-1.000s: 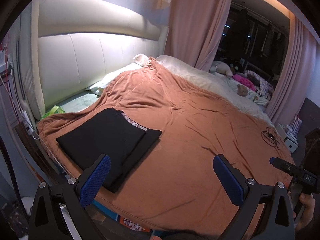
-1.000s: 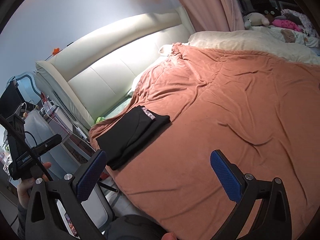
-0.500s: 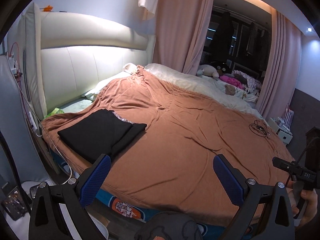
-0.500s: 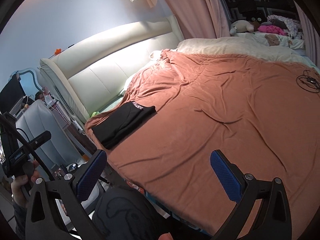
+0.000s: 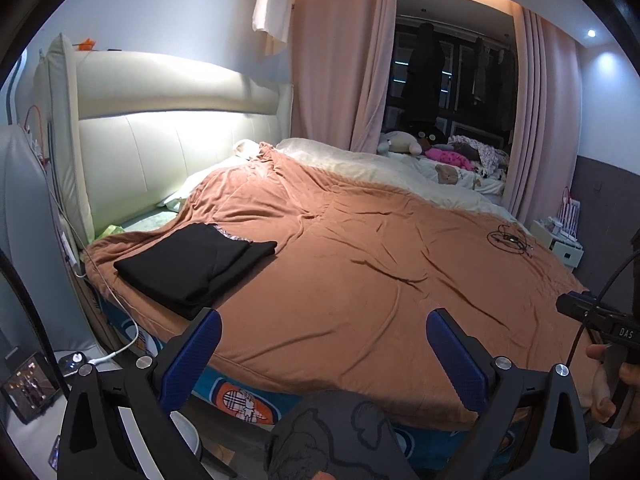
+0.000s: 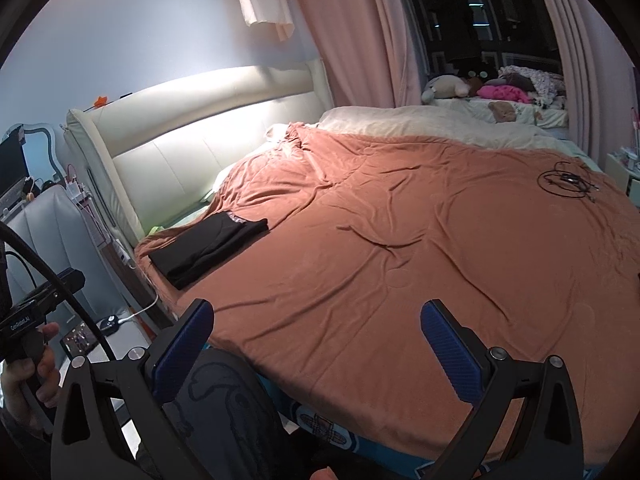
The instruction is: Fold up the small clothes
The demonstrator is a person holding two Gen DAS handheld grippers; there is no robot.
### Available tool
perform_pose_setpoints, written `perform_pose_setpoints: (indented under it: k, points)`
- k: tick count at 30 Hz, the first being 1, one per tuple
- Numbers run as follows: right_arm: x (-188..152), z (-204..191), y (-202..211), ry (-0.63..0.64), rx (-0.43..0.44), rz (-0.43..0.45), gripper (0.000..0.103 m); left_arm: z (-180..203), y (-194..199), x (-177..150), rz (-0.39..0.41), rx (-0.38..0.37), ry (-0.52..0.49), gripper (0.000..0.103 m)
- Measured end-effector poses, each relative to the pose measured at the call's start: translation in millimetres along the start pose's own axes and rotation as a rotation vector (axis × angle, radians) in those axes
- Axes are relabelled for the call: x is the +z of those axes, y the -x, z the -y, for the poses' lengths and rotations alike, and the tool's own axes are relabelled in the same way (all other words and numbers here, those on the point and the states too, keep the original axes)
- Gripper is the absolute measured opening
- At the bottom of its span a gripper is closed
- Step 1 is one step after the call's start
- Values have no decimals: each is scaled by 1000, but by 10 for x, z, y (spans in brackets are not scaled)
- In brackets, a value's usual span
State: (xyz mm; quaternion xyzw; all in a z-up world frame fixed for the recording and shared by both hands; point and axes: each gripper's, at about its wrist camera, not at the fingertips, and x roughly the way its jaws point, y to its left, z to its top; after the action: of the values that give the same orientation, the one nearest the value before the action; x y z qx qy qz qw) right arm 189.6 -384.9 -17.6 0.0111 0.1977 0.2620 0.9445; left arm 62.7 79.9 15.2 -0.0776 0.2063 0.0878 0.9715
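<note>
At the far left of the right wrist view, low in the frame, your left hand (image 6: 28,364) wraps the black handle of its tool. In the left wrist view your left gripper (image 5: 322,344) fills the bottom of the frame with its blue pads spread wide and nothing between them, hanging above the near edge of the bed. Up and to the left of it, in the left middle of the frame, the folded black garment (image 5: 192,266) lies flat on the orange blanket (image 5: 360,272) near the bed's left corner, just below the cream headboard (image 5: 160,128); a thin strip of patterned trim shows along its upper edge. A white cable (image 5: 128,332) runs down the side of the bed at lower left. In the right wrist view the same black garment (image 6: 208,246) sits in the left middle, well apart from your right gripper (image 6: 316,334), whose blue pads are likewise spread wide and hold nothing at the bottom of the frame. Further right, a coil of black wire (image 6: 564,182) rests on the blanket at the upper right. Soft toys (image 6: 444,88) lie beyond it by the pink curtains (image 6: 360,40).
</note>
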Motion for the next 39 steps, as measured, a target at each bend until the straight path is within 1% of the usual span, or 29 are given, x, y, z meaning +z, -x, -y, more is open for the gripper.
perform_pose_setpoints:
  k: [3, 6, 10, 14, 24, 39]
  points:
    - [-56, -26, 0, -13, 7, 2, 103, 47, 4, -55, 0, 6, -4, 103]
    - [-65, -80, -12, -2, -2, 8, 103, 72, -1, -68, -2, -14, -5, 103]
    - [-113, -27, -4, 2, 5, 22, 103, 115, 13, -81, 6, -4, -20, 103]
    - [-148, 22, -60, -1, 10, 8, 103, 127, 3, -86, 3, -11, -7, 103]
    - [-129, 54, -46, -14, 12, 19, 103, 203, 79, -88, 15, -5, -27, 103]
    - [-163, 61, -58, -5, 15, 11, 103, 188, 120, -79, 10, 0, -15, 103]
